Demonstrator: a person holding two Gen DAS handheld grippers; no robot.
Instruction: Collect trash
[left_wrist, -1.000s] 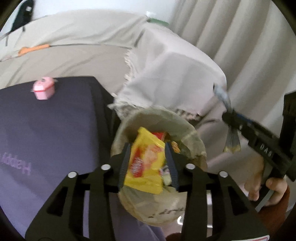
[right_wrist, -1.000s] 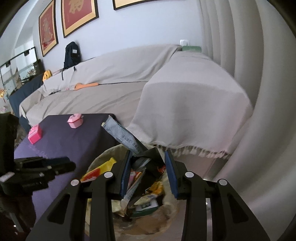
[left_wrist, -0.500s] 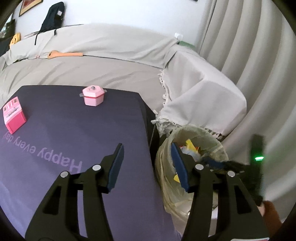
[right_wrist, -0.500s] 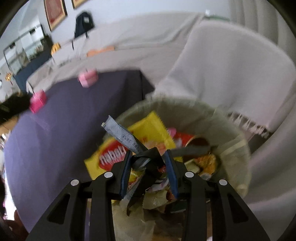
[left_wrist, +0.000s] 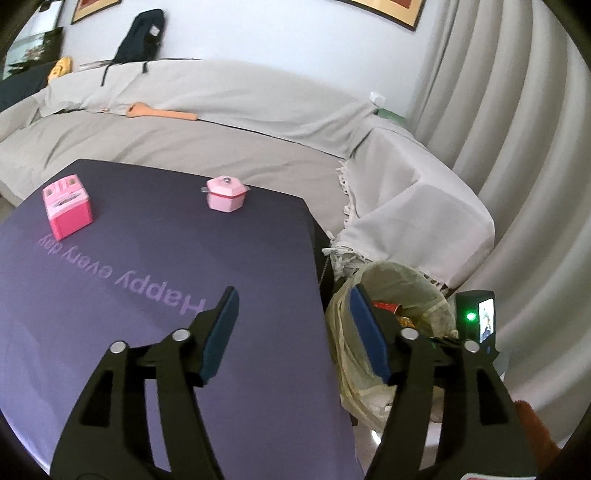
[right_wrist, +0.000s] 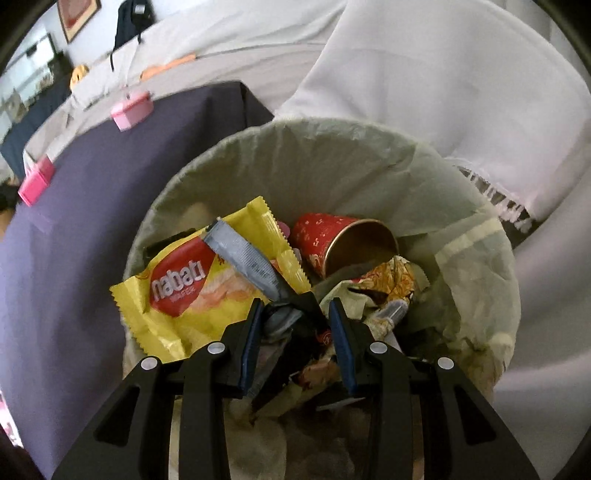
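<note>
The grey wrapper (right_wrist: 245, 258) sticks up and to the left from between the blue pads of the right tool (right_wrist: 295, 310), its crumpled dark end pinched there; the jaws stand partly closed around it. The tool hangs right over the mouth of the lined trash bin (right_wrist: 332, 155), so the wrapper lies above the rubbish already inside. Just left of it lies a yellow wafer packet (right_wrist: 184, 295), draped over the bin's near left rim, and to the right a red paper cup (right_wrist: 332, 240) lies on its side with its mouth facing the camera. Below the tool the heap is a dark jumble of foil and paper that is hard to tell apart.

The left tool (left_wrist: 293, 317) is empty, its jaws wide apart and just opened further, over the purple counter (left_wrist: 147, 332) at its right edge. From this view the bin (left_wrist: 399, 273) stands just beyond that edge, partly hidden behind the tool's right finger. The right tool's body with a green light (left_wrist: 476, 317) shows at the bin's right side; its fingers are hidden. Far on the counter stand a pink toy pot (left_wrist: 226, 194) and a pink toy box (left_wrist: 67, 210).
</note>
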